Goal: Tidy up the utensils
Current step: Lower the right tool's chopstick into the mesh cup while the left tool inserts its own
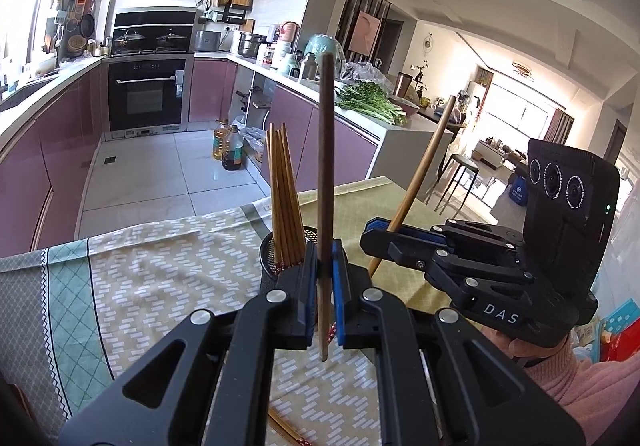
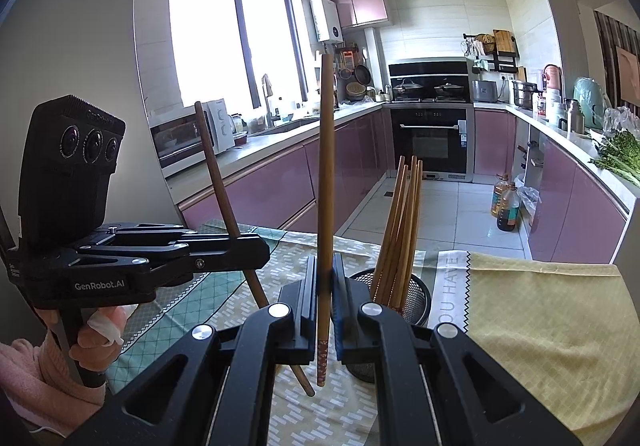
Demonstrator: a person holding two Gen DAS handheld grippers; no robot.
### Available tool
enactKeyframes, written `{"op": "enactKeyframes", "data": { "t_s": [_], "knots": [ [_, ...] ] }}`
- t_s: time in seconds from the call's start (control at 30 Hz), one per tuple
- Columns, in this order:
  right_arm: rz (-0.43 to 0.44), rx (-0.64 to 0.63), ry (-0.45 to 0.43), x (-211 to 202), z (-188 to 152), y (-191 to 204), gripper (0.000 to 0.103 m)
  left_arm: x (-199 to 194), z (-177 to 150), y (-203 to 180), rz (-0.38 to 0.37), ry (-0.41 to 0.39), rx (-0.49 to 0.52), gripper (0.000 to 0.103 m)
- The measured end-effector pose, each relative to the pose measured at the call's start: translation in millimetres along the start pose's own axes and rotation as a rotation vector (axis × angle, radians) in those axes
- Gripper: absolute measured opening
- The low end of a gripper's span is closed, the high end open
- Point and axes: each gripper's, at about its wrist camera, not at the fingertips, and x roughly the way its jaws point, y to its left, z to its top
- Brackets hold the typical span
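Each of my claws is clamped on one chopstick held nearly upright: the left claw [image 1: 325,278] grips a dark chopstick [image 1: 326,166], the right claw [image 2: 325,286] a lighter chopstick [image 2: 325,182]. Both hang above the desk [image 1: 160,270] beside the mesh cup [image 2: 416,300] that already holds several chopsticks [image 2: 400,230]. I judge this the drop-in step: next each tip must line up over the cup's rim before I let go.

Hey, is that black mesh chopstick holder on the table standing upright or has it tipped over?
Upright. The mesh holder stands on the tablecloth with its rim facing up, and the chopstick bundle rises out of it, leaning only slightly.
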Motion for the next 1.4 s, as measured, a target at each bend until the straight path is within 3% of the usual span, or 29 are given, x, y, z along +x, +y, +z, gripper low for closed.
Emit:
{"op": "enactKeyframes", "data": {
  "t_s": [1.4],
  "knots": [
    [-0.029, -0.025, -0.099, -2.4, 36.5, -8.9, 0.006, -13.6, 50.8, -25.2, -0.003, -0.113, 0.078, 0.008]
  ]
}}
